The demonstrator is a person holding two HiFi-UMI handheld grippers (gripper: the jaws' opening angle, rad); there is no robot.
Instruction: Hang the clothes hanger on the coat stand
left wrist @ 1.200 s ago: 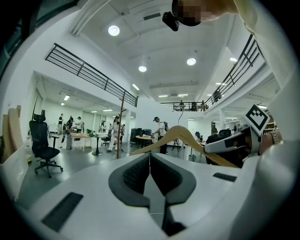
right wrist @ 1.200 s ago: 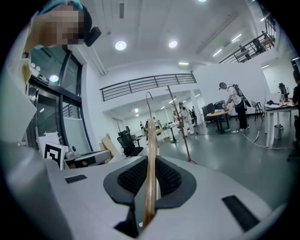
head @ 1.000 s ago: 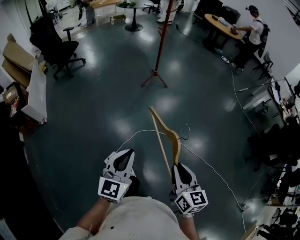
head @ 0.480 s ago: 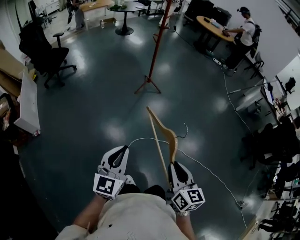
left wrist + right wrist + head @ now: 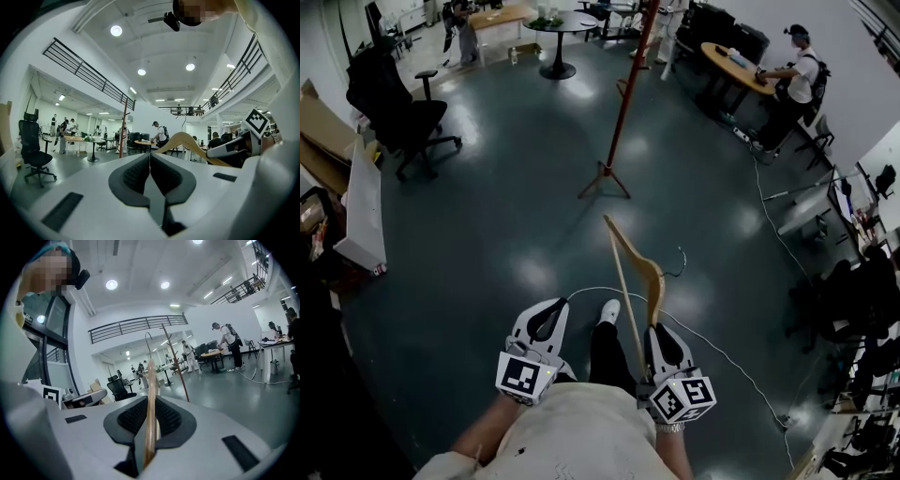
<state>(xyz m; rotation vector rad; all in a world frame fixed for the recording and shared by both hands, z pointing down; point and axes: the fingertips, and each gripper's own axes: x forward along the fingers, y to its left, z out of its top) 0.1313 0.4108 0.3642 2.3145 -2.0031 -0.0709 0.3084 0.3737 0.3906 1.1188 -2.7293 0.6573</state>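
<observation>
**Head view: hanger held, open floor to stand**

Office chair [image 5: 394,94] far left. Left gripper [image 5: 554,307] clenched, empty. Hanger [image 5: 653,281] clamped in right gripper [image 5: 660,333], pointing ahead. Coat stand [image 5: 623,103] well beyond, bare floor [image 5: 516,206] between. Cable [image 5: 712,345] crosses lower right.

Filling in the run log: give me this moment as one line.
status: not yet hung | right gripper: shut on wooden hanger | left gripper: shut, empty | coat stand: ahead, apart from hanger
</observation>
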